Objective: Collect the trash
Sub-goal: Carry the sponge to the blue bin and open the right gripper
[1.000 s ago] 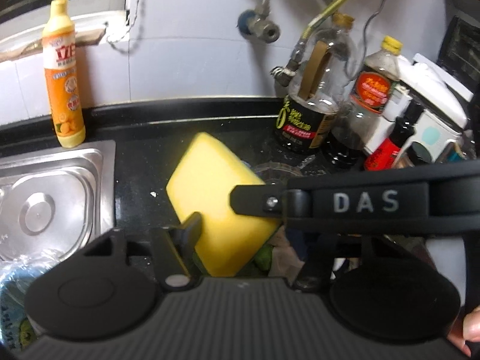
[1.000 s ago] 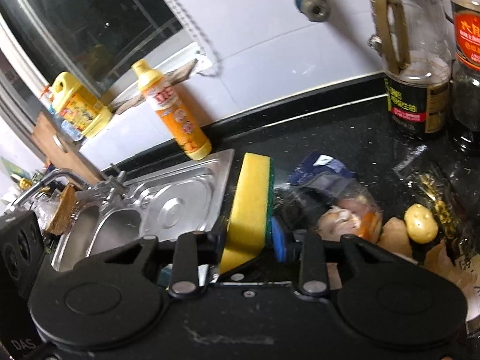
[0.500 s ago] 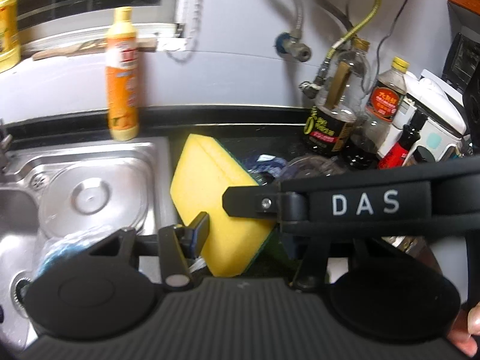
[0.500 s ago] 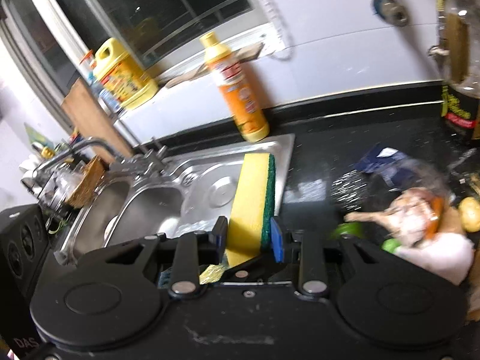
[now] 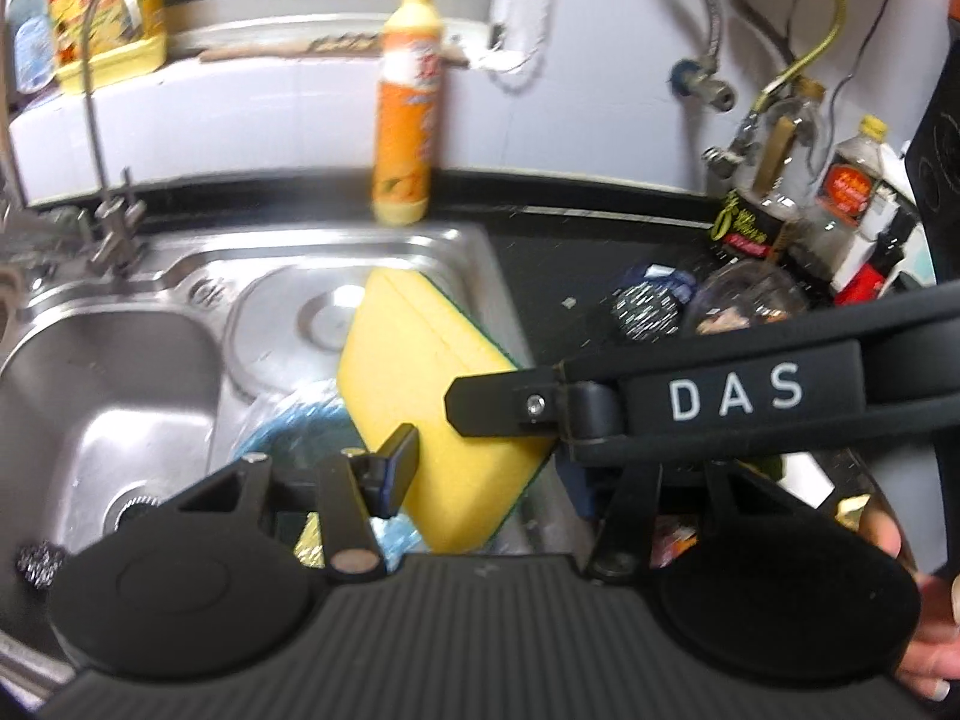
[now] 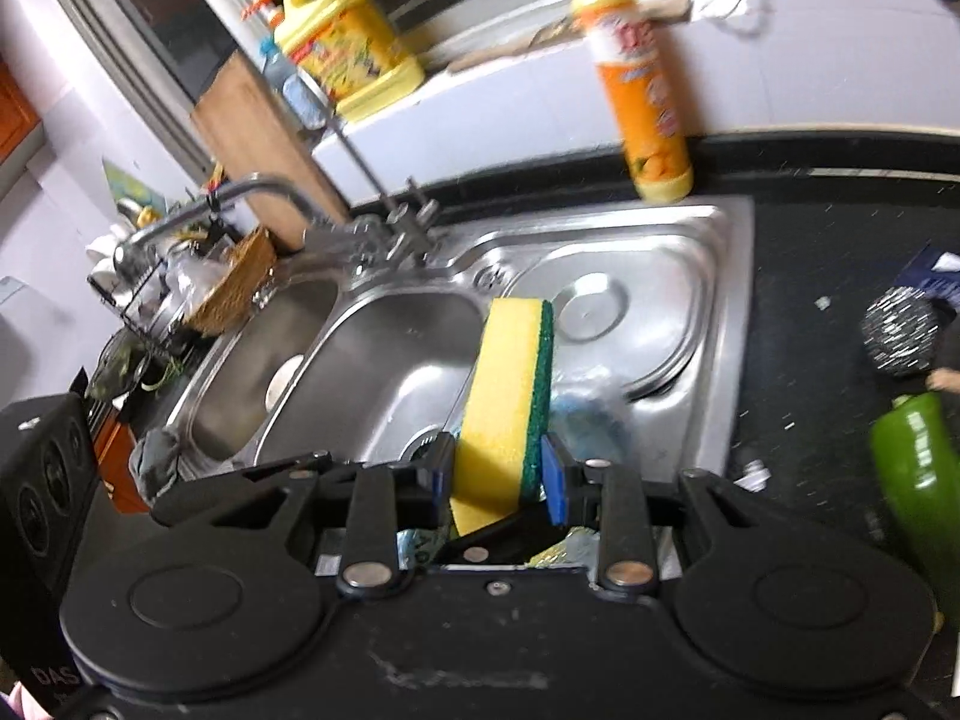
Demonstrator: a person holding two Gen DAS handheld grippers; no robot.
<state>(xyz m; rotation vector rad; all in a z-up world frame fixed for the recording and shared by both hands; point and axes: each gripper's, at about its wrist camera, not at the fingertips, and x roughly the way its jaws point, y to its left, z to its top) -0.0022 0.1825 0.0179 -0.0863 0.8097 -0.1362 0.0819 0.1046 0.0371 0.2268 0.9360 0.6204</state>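
We grip the sponge point(image 6: 510, 396) on edge between the clenched right gripper point(image 6: 501, 474) over the sink point(image 6: 729, 276), probably to wipe; our left gripper's point(image 5: 480, 468) spread we cannot tell.

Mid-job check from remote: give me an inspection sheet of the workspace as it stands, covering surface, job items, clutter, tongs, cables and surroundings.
Surface: black countertop speckled with crumbs, beside a steel sink.
Job's things: yellow sponge with a green scrub side, held on edge above the sink; a blue crumpled wrapper lies on the drainboard.
Clutter: steel wool ball, green pepper, sauce bottles, orange dish soap bottle.
Tongs: right tongs shut on the sponge; left tongs sit beside it, state unclear because the right tool crosses them.
Cables: hoses and a dark wire on the wall.
Surroundings: faucet, yellow detergent jug on the window ledge.
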